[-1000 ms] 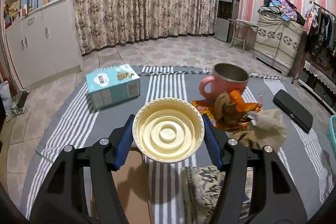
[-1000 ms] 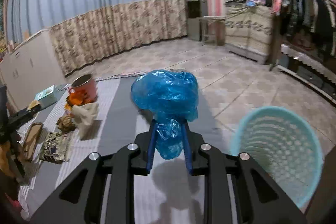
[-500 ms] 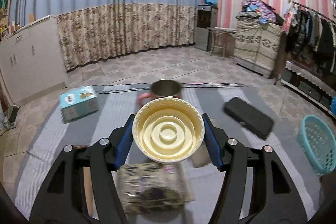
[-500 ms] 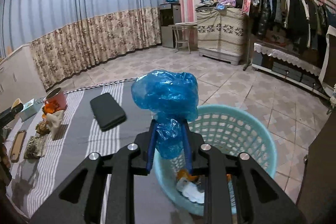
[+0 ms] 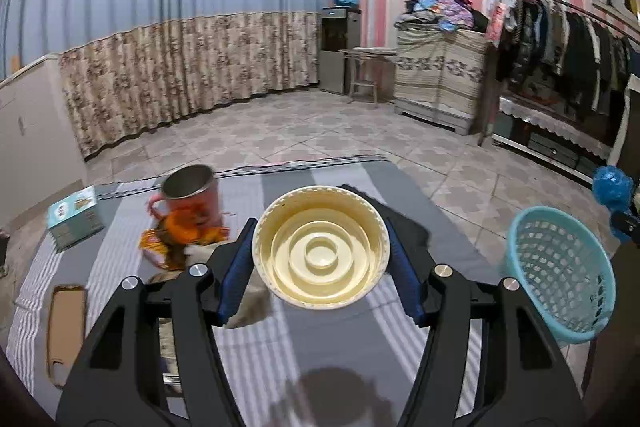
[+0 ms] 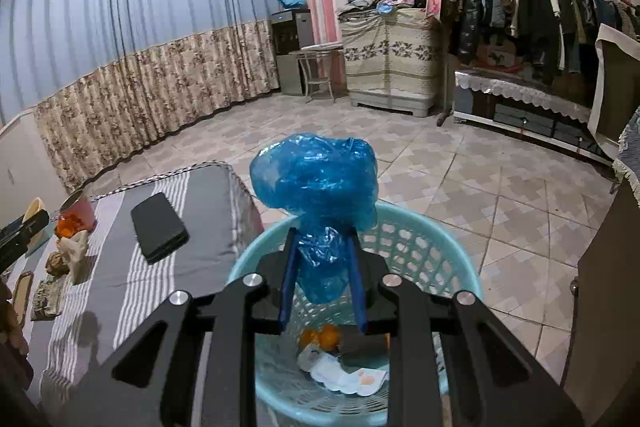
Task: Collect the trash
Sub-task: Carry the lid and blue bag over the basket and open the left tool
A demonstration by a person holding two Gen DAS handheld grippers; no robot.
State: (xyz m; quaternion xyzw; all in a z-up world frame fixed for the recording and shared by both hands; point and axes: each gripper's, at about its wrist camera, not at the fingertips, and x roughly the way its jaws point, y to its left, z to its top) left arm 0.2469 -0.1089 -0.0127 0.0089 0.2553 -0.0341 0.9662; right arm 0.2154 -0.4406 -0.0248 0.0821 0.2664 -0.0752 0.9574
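Observation:
My left gripper [image 5: 320, 247] is shut on a cream plastic cup [image 5: 321, 247], its ringed bottom facing the camera, held above the grey striped tablecloth [image 5: 328, 339]. To its right stands the light blue basket [image 5: 560, 275]. My right gripper [image 6: 322, 247] is shut on a crumpled blue plastic bag [image 6: 316, 183], held directly over that light blue basket [image 6: 424, 251]. Orange peel and paper scraps [image 6: 340, 371] lie in the basket's bottom. More trash [image 5: 176, 235], orange wrappers and peel, lies beside a pink mug [image 5: 192, 195].
A teal box [image 5: 74, 219], a brown flat case [image 5: 66, 327] and a black case [image 6: 158, 227] lie on the table. The table's edge [image 6: 244, 195] runs just left of the basket. Tiled floor, a clothes rack [image 6: 540, 11] and cabinets lie beyond.
Both grippers have swung to the right with their loads. The basket has come under the blue bag and into the left wrist view. The mug and trash have slid left.

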